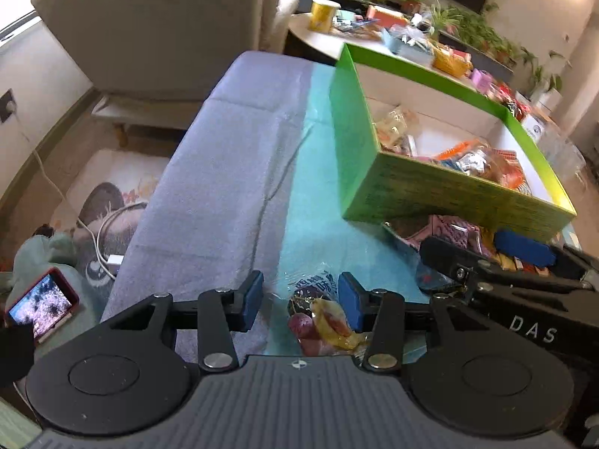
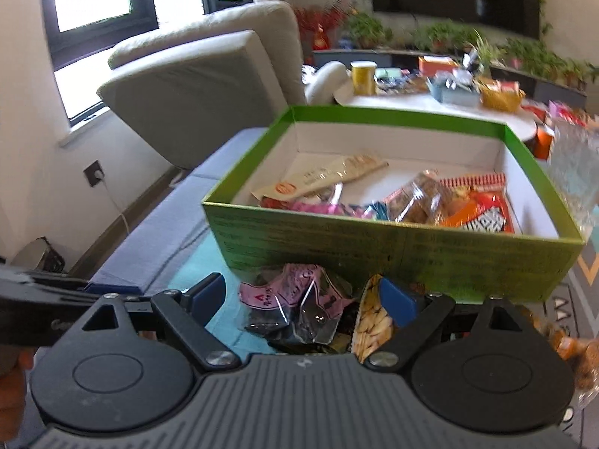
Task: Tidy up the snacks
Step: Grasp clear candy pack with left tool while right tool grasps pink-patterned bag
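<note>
Left wrist view: several snacks already lie in our green box (image 1: 441,187). Our left claw (image 1: 299,299) stands half-wide around a fruit packet (image 1: 318,318); our right claw (image 2: 299,295) straddles loose packets (image 2: 299,299) near the box, unpacked.

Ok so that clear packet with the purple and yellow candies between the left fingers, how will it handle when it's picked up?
The clear candy packet looks like thin crinkly film, so it will probably flop and sag. Its glossy wrap may slip on the fingers. Probably light, since it holds few pieces.
</note>
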Tool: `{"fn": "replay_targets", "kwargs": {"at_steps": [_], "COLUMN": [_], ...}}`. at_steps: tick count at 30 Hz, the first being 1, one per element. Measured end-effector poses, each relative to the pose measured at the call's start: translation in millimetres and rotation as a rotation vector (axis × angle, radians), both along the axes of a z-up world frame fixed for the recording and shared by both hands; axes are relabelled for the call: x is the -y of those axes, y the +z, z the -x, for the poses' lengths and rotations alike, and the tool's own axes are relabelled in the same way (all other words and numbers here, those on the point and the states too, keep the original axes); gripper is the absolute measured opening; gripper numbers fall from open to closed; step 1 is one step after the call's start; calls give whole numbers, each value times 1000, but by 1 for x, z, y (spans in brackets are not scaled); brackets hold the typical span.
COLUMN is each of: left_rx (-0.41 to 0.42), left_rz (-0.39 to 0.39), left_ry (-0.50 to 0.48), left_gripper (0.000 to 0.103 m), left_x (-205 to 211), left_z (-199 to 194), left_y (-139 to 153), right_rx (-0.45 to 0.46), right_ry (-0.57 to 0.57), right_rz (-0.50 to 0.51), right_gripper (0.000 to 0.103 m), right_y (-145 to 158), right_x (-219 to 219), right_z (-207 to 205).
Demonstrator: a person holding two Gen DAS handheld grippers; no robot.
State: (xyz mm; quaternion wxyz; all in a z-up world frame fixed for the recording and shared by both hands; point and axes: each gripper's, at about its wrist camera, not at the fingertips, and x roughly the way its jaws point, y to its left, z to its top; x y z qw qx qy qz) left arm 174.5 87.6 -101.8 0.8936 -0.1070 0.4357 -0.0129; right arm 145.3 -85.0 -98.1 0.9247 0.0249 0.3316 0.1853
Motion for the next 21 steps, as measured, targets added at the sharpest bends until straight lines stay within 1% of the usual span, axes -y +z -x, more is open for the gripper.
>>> {"fn": "replay_targets", "kwargs": {"at_steps": [4, 8, 11, 12, 14, 15, 17, 19, 21], "left_rx": [-5, -25, -29, -29, -36, -42, -42, -31, -18], "left_rz": [-31, -29, -58, -61, -52, -37, -14, -29, -52], "left_ry": [17, 42, 51, 50, 46, 39, 25, 11, -8], "left_gripper": [43, 43, 43, 44, 50, 56, 57, 56, 56], "left_x": [-1, -5, -5, -6, -8, -9, -9, -6, -1], "left_z": [2, 6, 8, 8, 10, 11, 13, 14, 15], "left_y": [1, 2, 2, 2, 2, 2, 2, 1, 0], "right_rx": [-16, -34, -33, -34, -34, -32, -31, -40, -35], "right_ry": [3, 8, 8, 8, 8, 10, 22, 30, 13], "right_rz": [12, 17, 21, 25, 42, 55, 80, 87, 60], "right_gripper": [64, 64, 64, 64, 64, 64, 63, 63, 63], "right_y": [-3, -6, -8, -9, -10, -11, -13, -15, -12], "right_x": [-3, -6, -9, -10, -12, -13, -15, -15, -11], "right_z": [-2, -1, -2, -2, -3, -4, -4, -4, -3]}}
